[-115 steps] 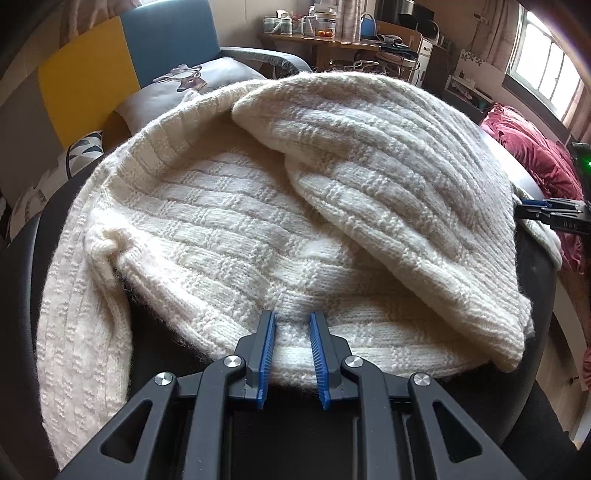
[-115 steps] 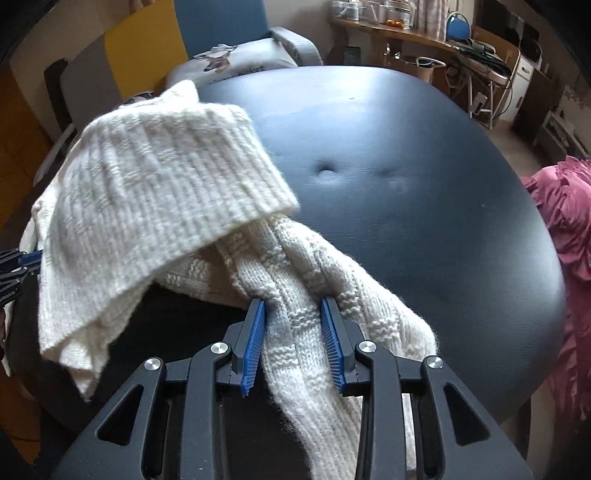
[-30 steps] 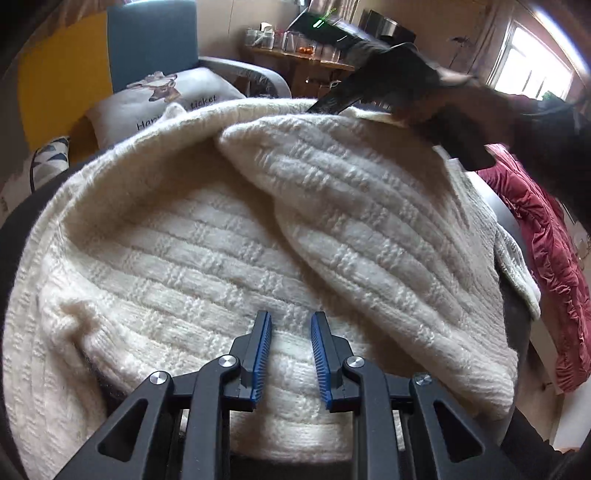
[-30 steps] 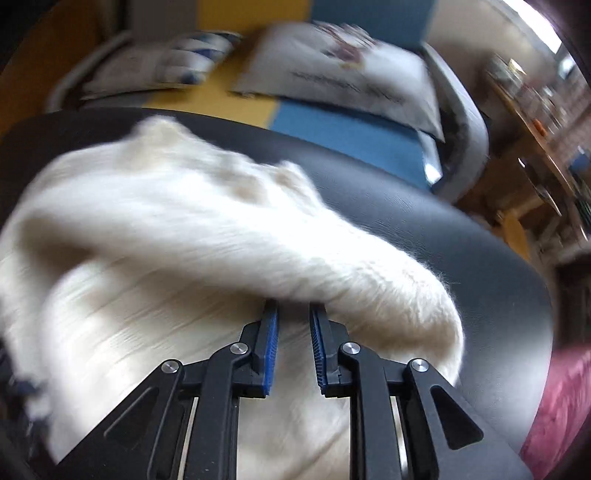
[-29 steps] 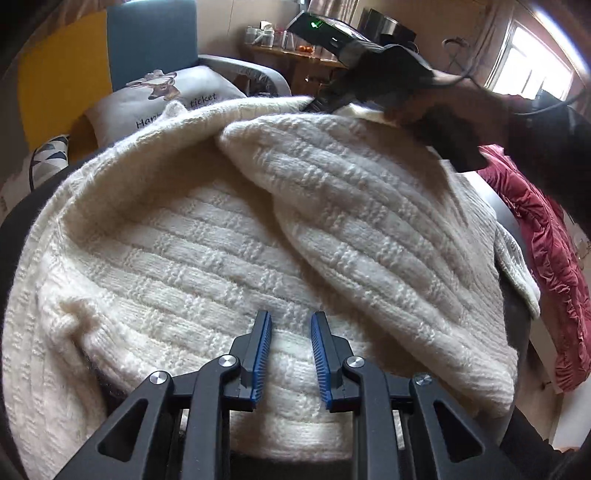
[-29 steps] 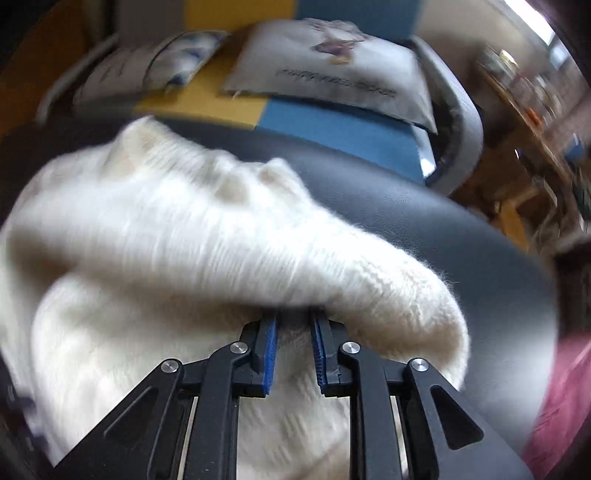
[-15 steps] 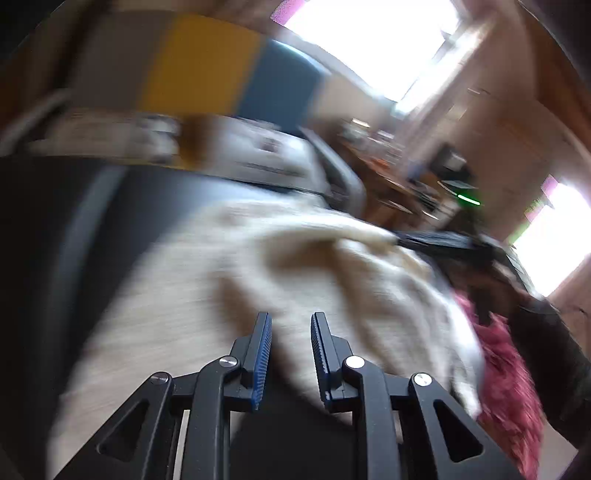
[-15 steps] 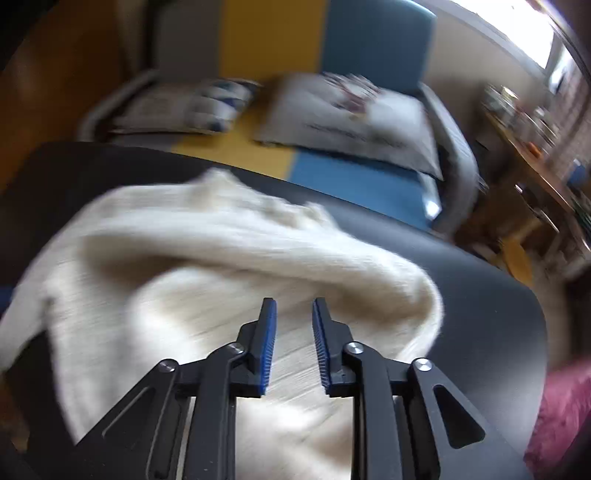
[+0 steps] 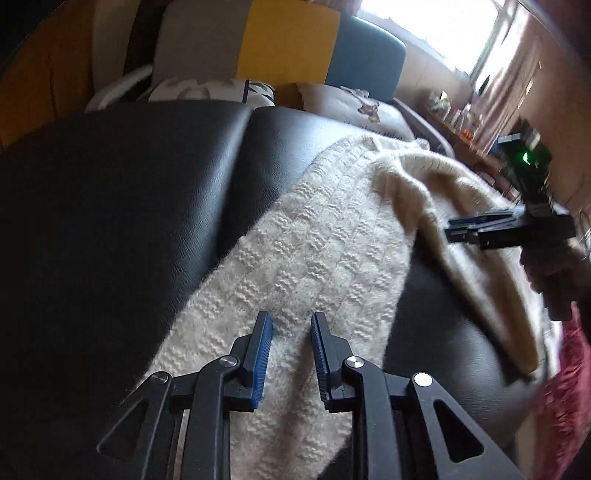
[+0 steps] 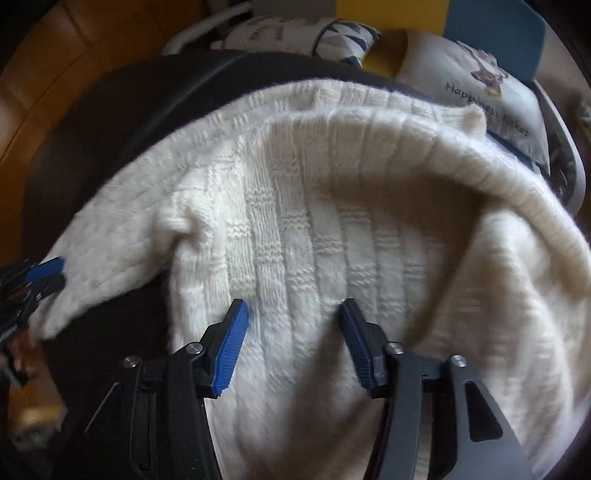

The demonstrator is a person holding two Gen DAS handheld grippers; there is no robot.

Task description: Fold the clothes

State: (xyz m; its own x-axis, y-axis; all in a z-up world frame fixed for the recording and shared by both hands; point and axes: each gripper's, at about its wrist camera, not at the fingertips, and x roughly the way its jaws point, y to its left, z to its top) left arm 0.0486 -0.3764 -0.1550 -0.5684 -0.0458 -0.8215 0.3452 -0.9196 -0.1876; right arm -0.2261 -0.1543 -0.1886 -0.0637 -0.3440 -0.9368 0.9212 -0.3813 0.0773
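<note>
Where the black padded worktop fills the left of the left wrist view, a seam splits it into two cushions, and behind it runs a sofa back in grey, yellow and blue panels with pillows along its seat. To the right of that a bright window and a cluttered side table close off the room.

The cream knitted sweater lies on the worktop's right half, one strip of it running down toward the left hand-held gripper, whose blue pads stand a little apart over the knit; whether they pinch it I cannot tell. Further right, the right hand-held gripper appears side-on in a hand above a raised fold, with a dark red fabric at the frame's edge.

The right wrist view looks almost straight down. It shows orange wood at the left, the left hand-held gripper's tips touching the sweater's sleeve end, the garment's block-patterned body and its thick rolled fold, and a printed pillow behind. Here the right hand-held gripper has its jaws opening, wide apart over the knit and not pressing it.
</note>
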